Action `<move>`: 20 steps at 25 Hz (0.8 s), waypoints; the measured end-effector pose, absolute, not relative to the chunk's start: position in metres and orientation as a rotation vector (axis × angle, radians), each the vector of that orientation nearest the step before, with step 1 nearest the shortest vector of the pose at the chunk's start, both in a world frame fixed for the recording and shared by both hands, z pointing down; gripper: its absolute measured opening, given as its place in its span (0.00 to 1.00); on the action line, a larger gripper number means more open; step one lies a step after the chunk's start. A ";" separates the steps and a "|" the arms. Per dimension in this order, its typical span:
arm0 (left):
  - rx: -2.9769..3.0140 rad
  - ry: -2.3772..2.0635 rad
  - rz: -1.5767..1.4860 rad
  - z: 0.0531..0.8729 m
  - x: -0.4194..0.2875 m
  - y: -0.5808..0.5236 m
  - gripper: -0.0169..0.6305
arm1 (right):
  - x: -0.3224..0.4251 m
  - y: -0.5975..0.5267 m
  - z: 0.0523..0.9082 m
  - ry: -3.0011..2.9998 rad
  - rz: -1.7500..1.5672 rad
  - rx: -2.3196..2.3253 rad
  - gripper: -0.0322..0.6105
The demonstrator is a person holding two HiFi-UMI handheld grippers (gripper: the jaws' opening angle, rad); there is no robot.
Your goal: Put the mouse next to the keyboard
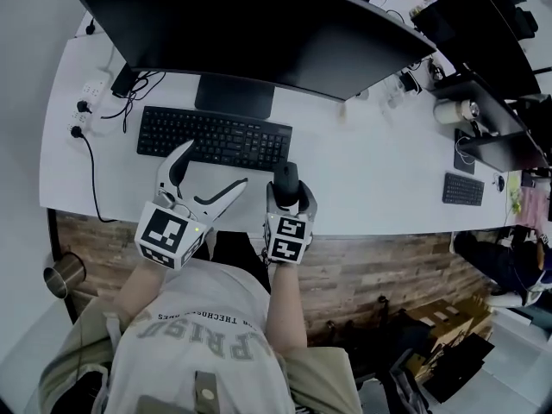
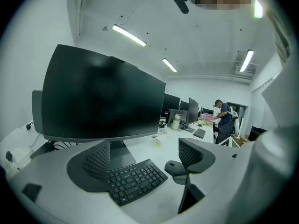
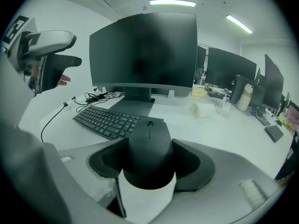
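Note:
The black mouse [image 1: 285, 178] sits between the pads of my right gripper [image 1: 289, 193], which is shut on its sides just off the right end of the black keyboard [image 1: 214, 138]. In the right gripper view the mouse [image 3: 149, 141] fills the gap of the right gripper [image 3: 149, 161], with the keyboard [image 3: 105, 120] ahead and to the left. Whether the mouse rests on the desk I cannot tell. My left gripper [image 1: 214, 166] is open and holds nothing, near the desk's front edge below the keyboard. In the left gripper view the left gripper [image 2: 145, 160] frames the keyboard [image 2: 133, 181] and the mouse [image 2: 174, 167].
A large dark monitor [image 1: 250, 33] stands behind the keyboard on the white desk [image 1: 371, 175]. A power strip with cables [image 1: 90, 89] lies at the left, a small second keyboard [image 1: 462, 190] at the right. A metal cup [image 1: 62, 274] sits below the desk's left corner. A person [image 2: 224, 118] stands far off.

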State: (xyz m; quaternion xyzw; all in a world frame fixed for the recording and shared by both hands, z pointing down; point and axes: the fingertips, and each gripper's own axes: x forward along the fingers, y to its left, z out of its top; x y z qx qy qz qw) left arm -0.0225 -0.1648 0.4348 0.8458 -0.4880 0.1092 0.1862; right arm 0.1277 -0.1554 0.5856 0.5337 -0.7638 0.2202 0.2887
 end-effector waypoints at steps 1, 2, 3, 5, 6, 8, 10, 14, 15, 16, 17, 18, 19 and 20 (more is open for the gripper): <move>2.376 -1.380 0.306 0.436 -0.016 -0.168 0.70 | 0.135 -0.160 0.586 -2.038 0.587 1.420 0.51; 2.370 -1.385 0.302 0.437 -0.009 -0.171 0.70 | 0.143 -0.164 0.588 -2.036 0.585 1.416 0.51; 2.363 -1.392 0.296 0.438 -0.003 -0.175 0.70 | 0.151 -0.169 0.590 -2.033 0.583 1.411 0.51; 2.350 -1.408 0.287 0.440 0.010 -0.182 0.70 | 0.165 -0.179 0.593 -2.031 0.583 1.400 0.51; 2.344 -1.416 0.285 0.441 0.016 -0.185 0.70 | 0.171 -0.184 0.595 -2.033 0.586 1.396 0.51; 2.332 -1.428 0.283 0.444 0.028 -0.192 0.70 | 0.182 -0.194 0.598 -2.036 0.594 1.390 0.51; 2.321 -1.439 0.286 0.447 0.038 -0.197 0.70 | 0.194 -0.203 0.604 -2.027 0.590 1.380 0.51; 2.300 -1.466 0.294 0.452 0.051 -0.206 0.70 | 0.213 -0.221 0.617 -2.006 0.608 1.371 0.51; 2.296 -1.471 0.297 0.453 0.054 -0.209 0.70 | 0.216 -0.225 0.620 -2.001 0.616 1.372 0.51; 2.293 -1.475 0.299 0.454 0.056 -0.211 0.70 | 0.219 -0.229 0.623 -1.994 0.624 1.373 0.51; 2.291 -1.478 0.301 0.454 0.058 -0.214 0.70 | 0.223 -0.233 0.626 -1.985 0.634 1.377 0.51; 2.290 -1.480 0.303 0.455 0.060 -0.216 0.70 | 0.226 -0.236 0.630 -1.973 0.647 1.383 0.51; 2.289 -1.482 0.306 0.455 0.062 -0.218 0.70 | 0.229 -0.239 0.634 -1.960 0.663 1.389 0.51; 2.287 -1.485 0.309 0.456 0.062 -0.220 0.70 | 0.231 -0.242 0.639 -1.949 0.679 1.393 0.51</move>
